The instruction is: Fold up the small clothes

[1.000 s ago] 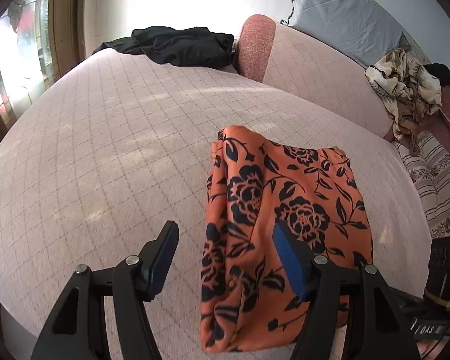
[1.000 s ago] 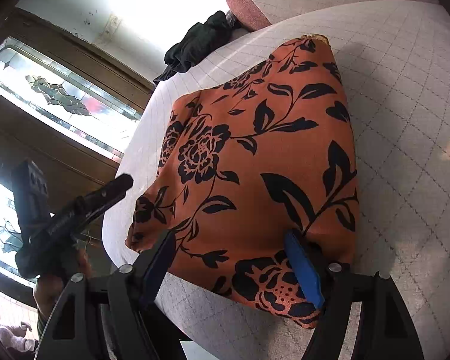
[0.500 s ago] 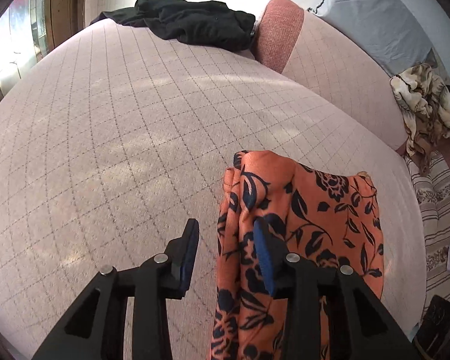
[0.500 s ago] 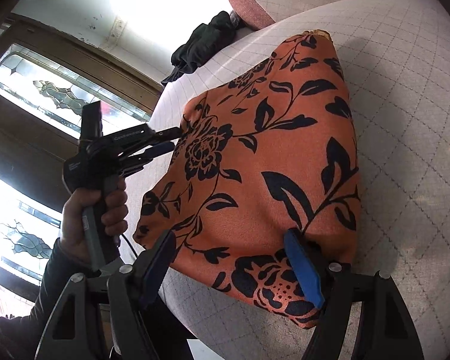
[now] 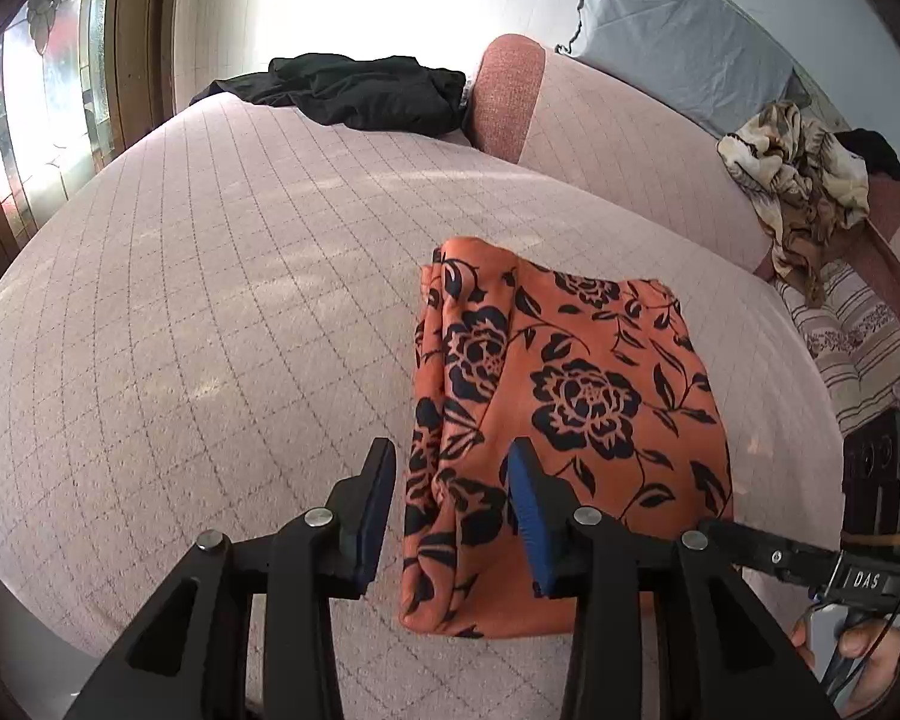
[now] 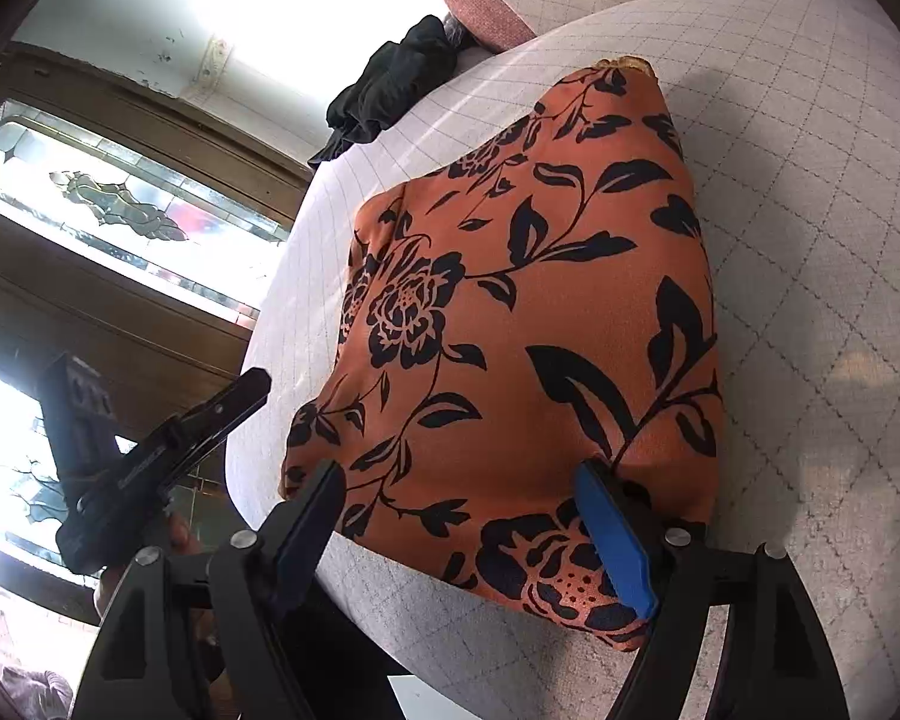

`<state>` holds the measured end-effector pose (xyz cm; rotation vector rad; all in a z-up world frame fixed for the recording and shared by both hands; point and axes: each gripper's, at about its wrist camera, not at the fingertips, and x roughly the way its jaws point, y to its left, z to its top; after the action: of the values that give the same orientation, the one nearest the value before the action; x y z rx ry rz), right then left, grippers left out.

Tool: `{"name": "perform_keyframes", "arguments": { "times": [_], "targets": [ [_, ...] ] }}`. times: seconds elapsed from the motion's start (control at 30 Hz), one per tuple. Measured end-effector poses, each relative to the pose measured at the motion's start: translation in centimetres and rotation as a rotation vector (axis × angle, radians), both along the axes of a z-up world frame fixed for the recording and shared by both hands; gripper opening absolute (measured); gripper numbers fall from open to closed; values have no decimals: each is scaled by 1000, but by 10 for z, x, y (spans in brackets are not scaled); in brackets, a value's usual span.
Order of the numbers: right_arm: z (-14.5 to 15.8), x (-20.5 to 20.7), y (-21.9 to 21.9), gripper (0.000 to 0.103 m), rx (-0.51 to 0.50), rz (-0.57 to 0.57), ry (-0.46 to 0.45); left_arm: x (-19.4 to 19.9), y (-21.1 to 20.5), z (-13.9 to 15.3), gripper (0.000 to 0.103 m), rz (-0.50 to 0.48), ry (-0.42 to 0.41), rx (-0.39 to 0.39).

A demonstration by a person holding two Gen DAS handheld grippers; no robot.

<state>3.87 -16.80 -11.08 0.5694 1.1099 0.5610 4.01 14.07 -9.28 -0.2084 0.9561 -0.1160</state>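
An orange cloth with black flowers [image 5: 576, 402] lies folded on the pale quilted bed [image 5: 210, 312]; it also shows in the right wrist view [image 6: 528, 324]. My left gripper [image 5: 453, 504] is open, its fingers astride the cloth's near left folded edge, gripping nothing. My right gripper [image 6: 480, 528] is open wide over the cloth's near edge, its blue right finger [image 6: 615, 534] resting on the fabric. The left gripper also shows in the right wrist view [image 6: 168, 450], held by a hand off the bed's corner.
A black garment [image 5: 360, 90] lies at the far end of the bed by a pink bolster [image 5: 504, 96]. A beige patterned garment [image 5: 804, 174] hangs at the right. A striped cushion [image 5: 852, 330] lies beyond the bed's right edge. A wooden window frame [image 6: 120, 228] stands at the left.
My left gripper pulled back from deep over the cloth's left edge to its near left edge and opened a little wider. My right gripper stayed put and open.
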Motion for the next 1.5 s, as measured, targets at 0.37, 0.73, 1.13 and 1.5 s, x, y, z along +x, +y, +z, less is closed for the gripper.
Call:
{"name": "perform_keyframes", "arguments": {
  "times": [0.37,0.73,1.13,1.5],
  "targets": [
    [3,3,1,82,-1,6,15,-16,1,-20,44,27,33,-1],
    [25,2,-15,83,51,-38,-45,-10,-4,-13,49,63,59,71],
    [33,59,-17,83,174,-54,-39,7,-21,-7,50,44,64,133],
    [34,44,-49,88,119,-151,-58,15,-9,-3,65,59,46,73]
  ]
}}
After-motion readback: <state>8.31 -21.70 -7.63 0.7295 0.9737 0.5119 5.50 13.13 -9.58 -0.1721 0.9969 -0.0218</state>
